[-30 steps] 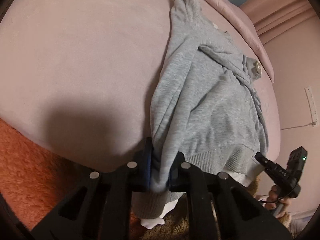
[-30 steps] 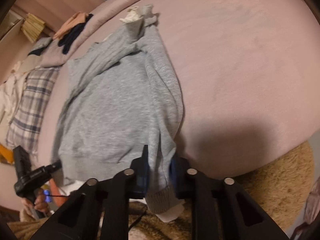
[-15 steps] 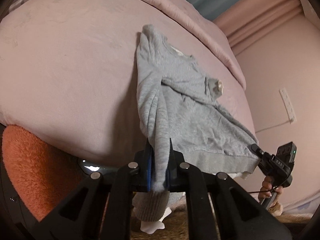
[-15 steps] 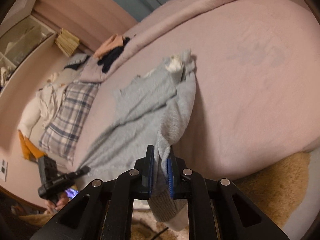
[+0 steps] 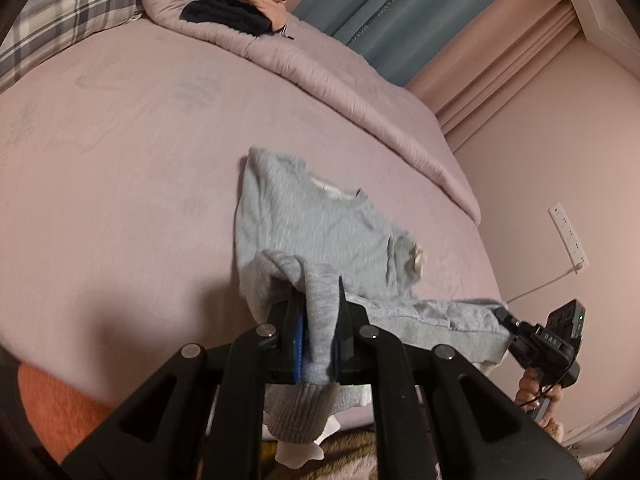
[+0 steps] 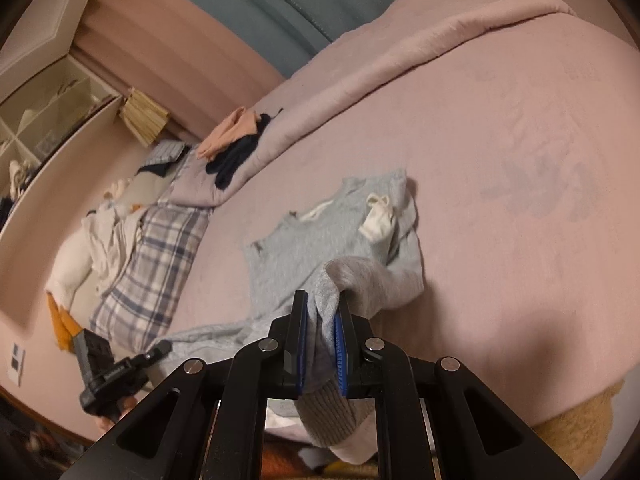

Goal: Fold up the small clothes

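Note:
A small grey sweatshirt (image 5: 320, 220) lies on the pink bed, collar at the far end; it also shows in the right wrist view (image 6: 320, 236). My left gripper (image 5: 318, 312) is shut on one corner of its ribbed hem and holds it lifted above the bed. My right gripper (image 6: 320, 316) is shut on the other hem corner, also lifted. The hem stretches between both grippers, and the lower body arches over the upper part. A white cuff (image 6: 378, 220) lies on the sweatshirt's chest.
A rolled pink duvet (image 5: 340, 76) runs along the far side of the bed (image 5: 100, 160), with dark and peach clothes (image 5: 236, 4) on it. A plaid pillow (image 6: 148, 260) lies at the head. A wall socket (image 5: 568, 236) is on the right wall.
Both grippers have risen and carried the hem forward towards the collar, so the sweatshirt's lower half now lifts off the bed and doubles over the upper half.

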The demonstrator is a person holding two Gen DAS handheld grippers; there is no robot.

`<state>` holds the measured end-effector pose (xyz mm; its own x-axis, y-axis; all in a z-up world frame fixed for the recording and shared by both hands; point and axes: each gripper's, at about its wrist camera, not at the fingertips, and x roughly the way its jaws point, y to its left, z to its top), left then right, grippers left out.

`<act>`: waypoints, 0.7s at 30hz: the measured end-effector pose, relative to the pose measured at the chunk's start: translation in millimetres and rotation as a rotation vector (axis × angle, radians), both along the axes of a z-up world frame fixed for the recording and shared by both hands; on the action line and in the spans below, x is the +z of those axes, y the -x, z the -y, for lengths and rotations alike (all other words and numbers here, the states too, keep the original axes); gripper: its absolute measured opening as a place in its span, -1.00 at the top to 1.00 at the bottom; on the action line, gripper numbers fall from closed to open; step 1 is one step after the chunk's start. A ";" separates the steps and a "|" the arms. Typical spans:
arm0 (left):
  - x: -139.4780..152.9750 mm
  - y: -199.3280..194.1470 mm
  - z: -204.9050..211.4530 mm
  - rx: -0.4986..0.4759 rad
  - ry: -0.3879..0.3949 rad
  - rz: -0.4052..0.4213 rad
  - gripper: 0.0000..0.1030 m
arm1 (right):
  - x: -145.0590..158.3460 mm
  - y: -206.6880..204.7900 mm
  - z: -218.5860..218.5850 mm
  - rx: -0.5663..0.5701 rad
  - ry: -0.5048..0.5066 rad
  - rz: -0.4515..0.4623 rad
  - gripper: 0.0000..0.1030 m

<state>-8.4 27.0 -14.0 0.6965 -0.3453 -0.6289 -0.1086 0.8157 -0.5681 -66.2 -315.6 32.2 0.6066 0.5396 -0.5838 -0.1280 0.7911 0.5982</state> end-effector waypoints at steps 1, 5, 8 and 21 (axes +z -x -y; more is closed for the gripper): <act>0.8 -4.7 -1.0 0.000 -0.003 0.001 0.82 | -0.3 -4.5 0.9 -0.006 -0.005 -0.001 0.74; 5.4 -32.2 -1.0 0.002 -0.032 0.005 0.81 | -0.4 -24.2 5.0 -0.032 -0.014 -0.019 0.74; 4.0 -55.4 -1.7 0.008 -0.039 0.000 0.81 | 0.7 -38.0 2.6 -0.047 0.014 -0.021 0.74; -27.4 -130.8 1.1 0.027 -0.076 -0.103 0.81 | -23.6 -93.8 7.2 -0.115 0.061 -0.101 0.74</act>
